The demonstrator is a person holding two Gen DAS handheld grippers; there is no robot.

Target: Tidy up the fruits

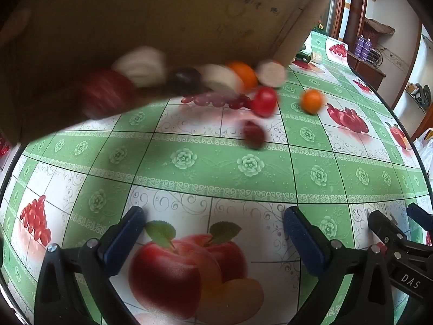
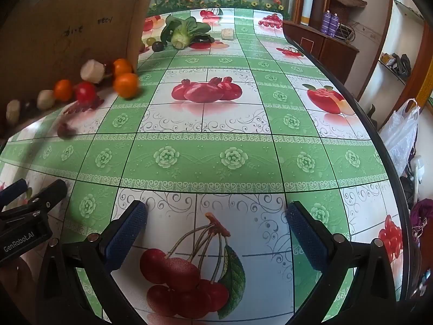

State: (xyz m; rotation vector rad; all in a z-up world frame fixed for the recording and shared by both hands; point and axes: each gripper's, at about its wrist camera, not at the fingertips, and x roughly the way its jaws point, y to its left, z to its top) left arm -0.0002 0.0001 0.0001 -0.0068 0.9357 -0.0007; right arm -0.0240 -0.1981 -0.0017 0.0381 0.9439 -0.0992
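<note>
**Fruits spill from a tilted box onto the table**

The cardboard box (image 1: 162, 13) hangs tilted at far left, and blurred fruits lie at its mouth. The table (image 2: 230, 159) has a smooth, probably slippery cloth. The orange (image 2: 125, 84) and the red tomato (image 1: 263, 100) look round, firm and light, so they may roll; grip each across its middle. The left tongs (image 1: 213, 220) and the right tongs (image 2: 216, 214) stand wide open and empty, near.

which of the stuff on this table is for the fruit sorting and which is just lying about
For the job: tilted brown cardboard box; round orange fruits; red round fruit; blurred dark red fruit.

Lying about: leafy green bok choy; pale square block; white plastic bag.
</note>
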